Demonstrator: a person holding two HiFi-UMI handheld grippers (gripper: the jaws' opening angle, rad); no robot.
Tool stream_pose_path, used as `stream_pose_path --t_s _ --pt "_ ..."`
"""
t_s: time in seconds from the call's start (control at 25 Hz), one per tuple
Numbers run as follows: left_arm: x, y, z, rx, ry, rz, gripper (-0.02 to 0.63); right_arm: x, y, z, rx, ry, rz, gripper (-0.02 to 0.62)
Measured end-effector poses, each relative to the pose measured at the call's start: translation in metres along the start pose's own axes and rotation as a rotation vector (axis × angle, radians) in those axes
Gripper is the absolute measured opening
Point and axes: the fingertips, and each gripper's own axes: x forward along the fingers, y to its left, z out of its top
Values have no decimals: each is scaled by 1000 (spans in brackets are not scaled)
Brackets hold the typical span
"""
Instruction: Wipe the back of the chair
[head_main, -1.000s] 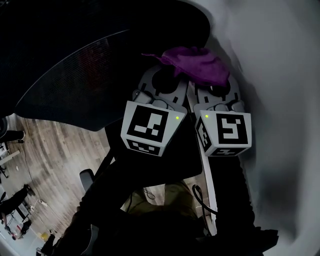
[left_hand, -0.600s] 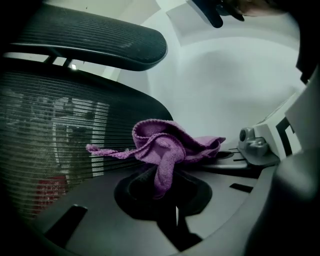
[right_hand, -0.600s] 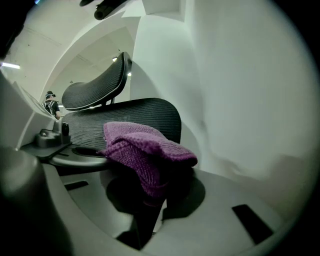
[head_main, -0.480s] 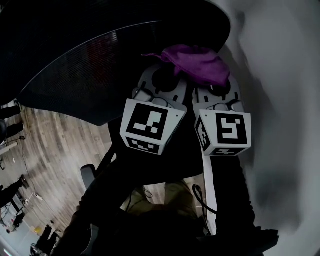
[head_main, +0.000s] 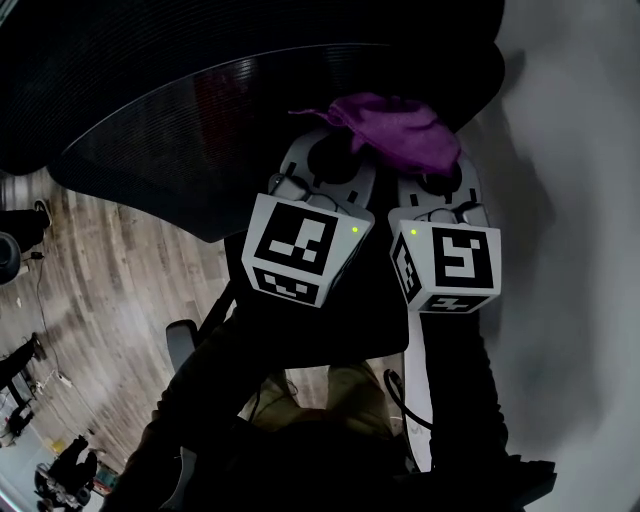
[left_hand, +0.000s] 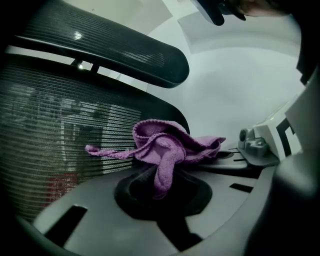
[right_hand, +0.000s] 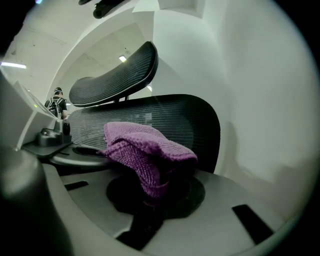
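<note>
The black mesh chair back fills the upper left of the head view, with its headrest above it in the left gripper view. A purple cloth is bunched across the tips of both grippers, close against the mesh. My left gripper is shut on the cloth, which hangs down into its jaws. My right gripper sits right beside it, shut on the other end of the cloth. The backrest and headrest stand just behind the cloth in the right gripper view.
A pale wall runs along the right side. Wooden floor lies at lower left, with the chair's armrest below the grippers. A person stands far off behind the chair.
The chair back has spread further right in the head view, so the cloth now lies over its edge. Both grippers keep their hold and stay side by side.
</note>
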Motion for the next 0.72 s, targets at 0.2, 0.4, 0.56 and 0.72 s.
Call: stream_pose_path --t_s 0.2,0.4,0.56,0.72 --pt "-13 14 -1 -4 3 13 48 6 18 2 -6 3 17 49" --pt "-25 25 1 -3 7 32 48 9 34 6 -11 4 37 49" --pt "-39 43 -11 -4 10 51 48 18 56 -3 -12 4 56 49" --pt "-55 62 -9 -13 11 72 48 27 79 3 -20 7 75 49"
